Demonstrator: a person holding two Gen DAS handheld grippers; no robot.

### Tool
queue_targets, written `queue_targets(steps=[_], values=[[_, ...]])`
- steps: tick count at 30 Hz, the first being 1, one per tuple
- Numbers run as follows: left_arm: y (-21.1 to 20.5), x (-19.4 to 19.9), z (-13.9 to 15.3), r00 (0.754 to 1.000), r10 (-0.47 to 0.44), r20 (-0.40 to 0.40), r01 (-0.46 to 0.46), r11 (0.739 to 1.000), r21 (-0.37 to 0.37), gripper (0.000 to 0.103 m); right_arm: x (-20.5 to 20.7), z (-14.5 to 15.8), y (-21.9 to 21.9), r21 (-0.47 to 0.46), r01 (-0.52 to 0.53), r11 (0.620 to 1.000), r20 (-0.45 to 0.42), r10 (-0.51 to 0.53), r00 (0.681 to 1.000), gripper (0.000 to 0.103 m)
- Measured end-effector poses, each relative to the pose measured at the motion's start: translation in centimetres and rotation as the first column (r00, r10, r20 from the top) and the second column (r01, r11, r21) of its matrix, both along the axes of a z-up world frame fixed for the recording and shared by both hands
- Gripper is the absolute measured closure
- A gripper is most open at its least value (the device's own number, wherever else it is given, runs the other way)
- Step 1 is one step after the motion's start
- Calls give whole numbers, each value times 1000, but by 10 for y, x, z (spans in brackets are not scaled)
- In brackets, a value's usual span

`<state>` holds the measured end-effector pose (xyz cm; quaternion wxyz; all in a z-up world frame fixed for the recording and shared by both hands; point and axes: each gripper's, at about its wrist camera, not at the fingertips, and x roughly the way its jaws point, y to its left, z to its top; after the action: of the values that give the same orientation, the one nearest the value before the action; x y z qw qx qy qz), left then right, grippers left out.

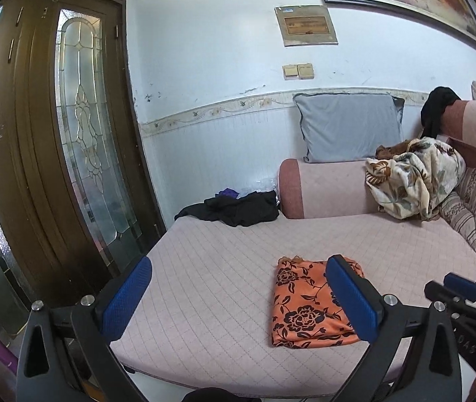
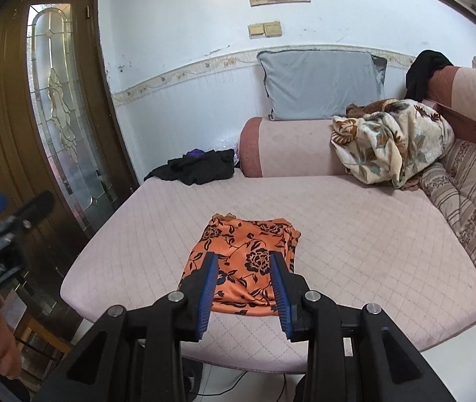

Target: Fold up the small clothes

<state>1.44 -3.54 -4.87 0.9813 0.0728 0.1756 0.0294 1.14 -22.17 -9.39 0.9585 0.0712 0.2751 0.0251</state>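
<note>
Because the orange floral garment (image 2: 243, 261) already lies as a compact folded rectangle near the front edge of the pink quilted sofa seat (image 2: 355, 234), neither tool has reason to hold it, and both hover clear above it. The left gripper (image 1: 238, 301) has its jaws spread wide with nothing between them, the seat showing through the gap and the garment lying below the right-hand jaw only by line of sight. The right gripper (image 2: 243, 288) has its jaws partly apart and empty as well; the cloth seen between them lies flat on the seat, untouched. That placement near the front edge suits the person's reach, and the flat lie suggests this piece is finished. The black clothes (image 1: 234, 209) heaped at the far left corner of the seat, against the armrest (image 1: 321, 187), look like the pile waiting to be folded, kept apart from the done piece so the two do not mix. The floral blanket (image 1: 412, 177) is bundled on the armrest at the far right corner, out of the working area, and a grey pillow (image 1: 348, 127) leans on the wall behind.
</note>
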Motion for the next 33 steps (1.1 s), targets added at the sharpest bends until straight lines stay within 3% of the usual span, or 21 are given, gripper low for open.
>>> queue_targets(steps=[13, 33], values=[[6, 4, -1, 1000, 13, -21, -13, 999, -30, 0, 2, -2, 5, 21, -3, 1000, -5, 3, 1000, 67], [23, -11, 11, 1000, 19, 10, -19, 998, -63, 0, -3, 11, 20, -3, 2, 1000, 9, -2, 1000, 67]])
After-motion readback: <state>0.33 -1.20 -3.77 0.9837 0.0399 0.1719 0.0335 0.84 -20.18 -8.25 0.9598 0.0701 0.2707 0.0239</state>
